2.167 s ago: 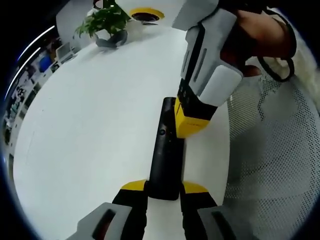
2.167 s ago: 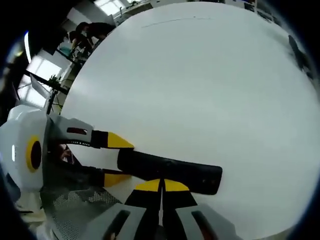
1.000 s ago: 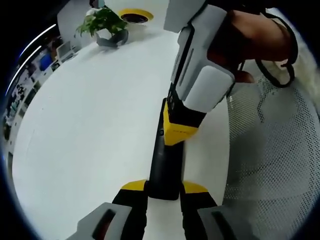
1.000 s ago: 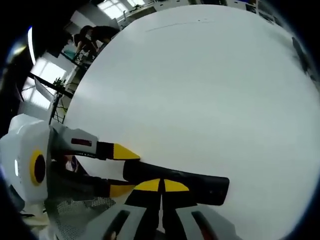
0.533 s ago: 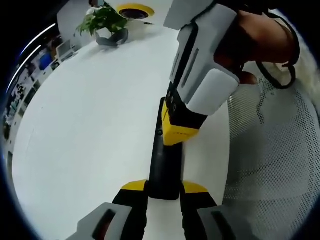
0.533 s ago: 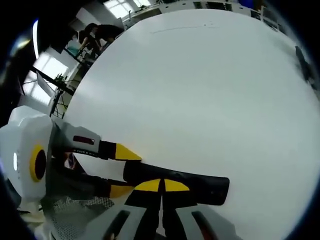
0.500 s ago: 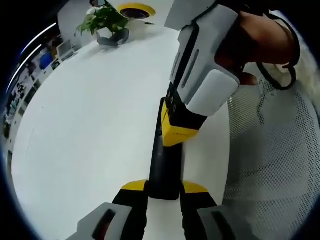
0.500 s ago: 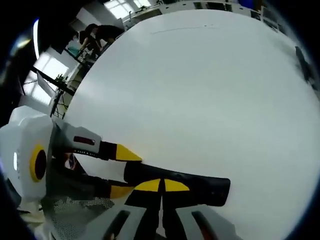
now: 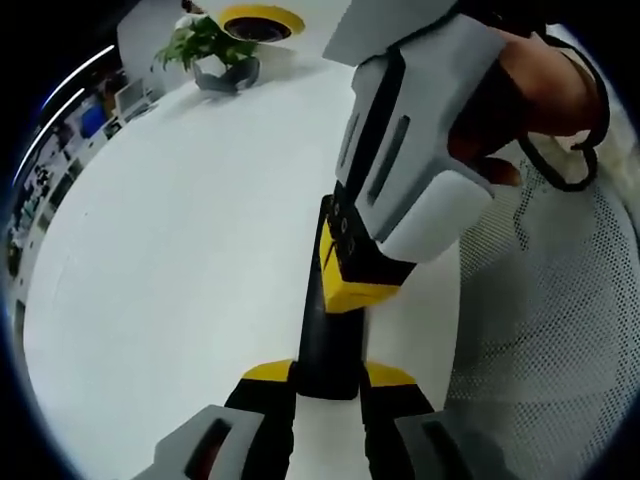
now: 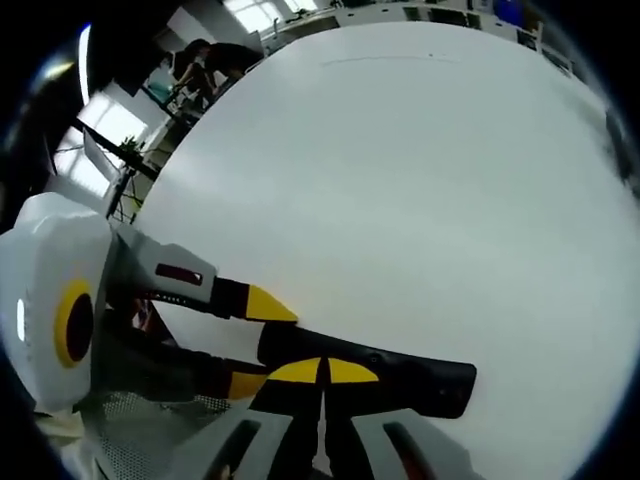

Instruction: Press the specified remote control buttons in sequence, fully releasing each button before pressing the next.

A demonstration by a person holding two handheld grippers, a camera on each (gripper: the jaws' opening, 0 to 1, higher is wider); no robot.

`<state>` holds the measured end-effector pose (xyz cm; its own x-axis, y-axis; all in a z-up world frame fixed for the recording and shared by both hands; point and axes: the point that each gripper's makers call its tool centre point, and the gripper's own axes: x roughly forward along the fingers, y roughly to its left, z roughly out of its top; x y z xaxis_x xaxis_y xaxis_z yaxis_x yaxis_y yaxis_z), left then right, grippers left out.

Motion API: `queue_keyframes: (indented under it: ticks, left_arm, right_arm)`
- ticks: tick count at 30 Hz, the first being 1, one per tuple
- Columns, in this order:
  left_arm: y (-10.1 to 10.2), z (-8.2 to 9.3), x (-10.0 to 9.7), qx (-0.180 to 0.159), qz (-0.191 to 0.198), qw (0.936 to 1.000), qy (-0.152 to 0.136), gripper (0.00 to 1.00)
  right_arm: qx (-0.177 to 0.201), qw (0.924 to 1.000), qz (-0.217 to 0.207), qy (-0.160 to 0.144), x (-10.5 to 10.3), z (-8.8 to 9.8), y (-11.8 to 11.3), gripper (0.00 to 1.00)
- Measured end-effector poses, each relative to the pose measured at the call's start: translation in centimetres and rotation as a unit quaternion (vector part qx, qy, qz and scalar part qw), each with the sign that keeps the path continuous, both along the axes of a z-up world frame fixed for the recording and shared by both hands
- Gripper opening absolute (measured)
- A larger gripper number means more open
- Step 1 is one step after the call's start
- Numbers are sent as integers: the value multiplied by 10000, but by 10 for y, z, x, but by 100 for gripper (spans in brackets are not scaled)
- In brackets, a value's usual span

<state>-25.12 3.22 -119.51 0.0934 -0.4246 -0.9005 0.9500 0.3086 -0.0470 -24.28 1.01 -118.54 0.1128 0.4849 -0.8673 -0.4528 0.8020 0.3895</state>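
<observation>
On the white counter (image 9: 180, 260), the black remote control (image 9: 330, 345) lay flat, its near end clamped between the jaws of the left tongs (image 9: 328, 375). The right tongs (image 10: 322, 370), jaws pressed together and holding nothing, bore tip-down on the remote's top face (which button, I could not tell). My judgement: pushing off-centre could catch a neighbouring key or twist the remote in the left grip; lifting only partway might leave the button unreleased. A potted plant (image 9: 215, 45) stood well apart.
</observation>
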Motion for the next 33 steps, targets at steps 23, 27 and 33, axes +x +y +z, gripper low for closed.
queue_keyframes:
  ticks: [23, 27, 33]
  left_arm:
    - [0, 0, -1, 132, -90, 9998, -124, 24]
    - [0, 0, 0, 69, -82, 9999, -127, 24]
    - [0, 0, 0, -2, -92, 9998, -149, 24]
  right_arm:
    - [667, 9938, -496, -741, 25, 37, -13, 0]
    - [1221, 9797, -502, -1508, 43, 87, -17, 0]
    - [1706, 9461, -487, -2708, 51, 160, -31, 0]
